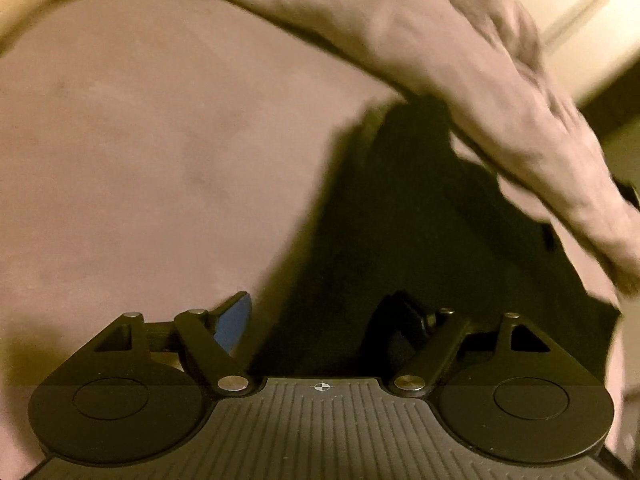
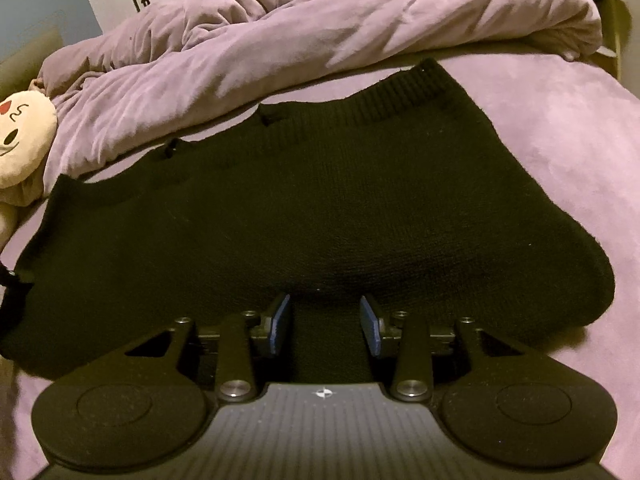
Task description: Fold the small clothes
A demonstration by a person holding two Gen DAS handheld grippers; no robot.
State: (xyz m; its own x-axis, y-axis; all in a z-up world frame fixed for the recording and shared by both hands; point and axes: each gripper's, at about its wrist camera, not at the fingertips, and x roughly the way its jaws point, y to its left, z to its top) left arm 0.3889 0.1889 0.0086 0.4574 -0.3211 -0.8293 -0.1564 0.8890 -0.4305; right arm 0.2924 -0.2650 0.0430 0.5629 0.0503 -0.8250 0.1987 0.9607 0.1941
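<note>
Right gripper (image 2: 325, 316): jaws stood apart, the blue pads (image 2: 280, 320) either side of a strip of dark knit; nothing was pinched yet, as far as could be told.
Left gripper (image 1: 316, 324): spread wide, one blue pad (image 1: 234, 326) showing, the other finger lost in shadow; it held nothing.
Garment (image 2: 280, 208): a black knitted piece, lying flat on the bed (image 2: 560, 128), its near edge directly under the right gripper and running away ahead of it.
Long axis: crosswise to the right gripper, from lower left to upper right, with the ribbed band (image 2: 400, 92) along the far side.
From the left: the garment (image 1: 420, 220) lay ahead and to the right, partly under a blurred fold of duvet (image 1: 440, 60); the rest of that view was bare sheet.
Nearer gripper: the right, touching or just above the cloth; the left seemed a little short of its edge.
Beyond: rumpled lilac duvet (image 2: 320, 32) along the far edge, a plush toy (image 2: 20, 136) at far left.
Likely next: closing on the near edge and carrying it toward the ribbed band, judging by the layout.
</note>
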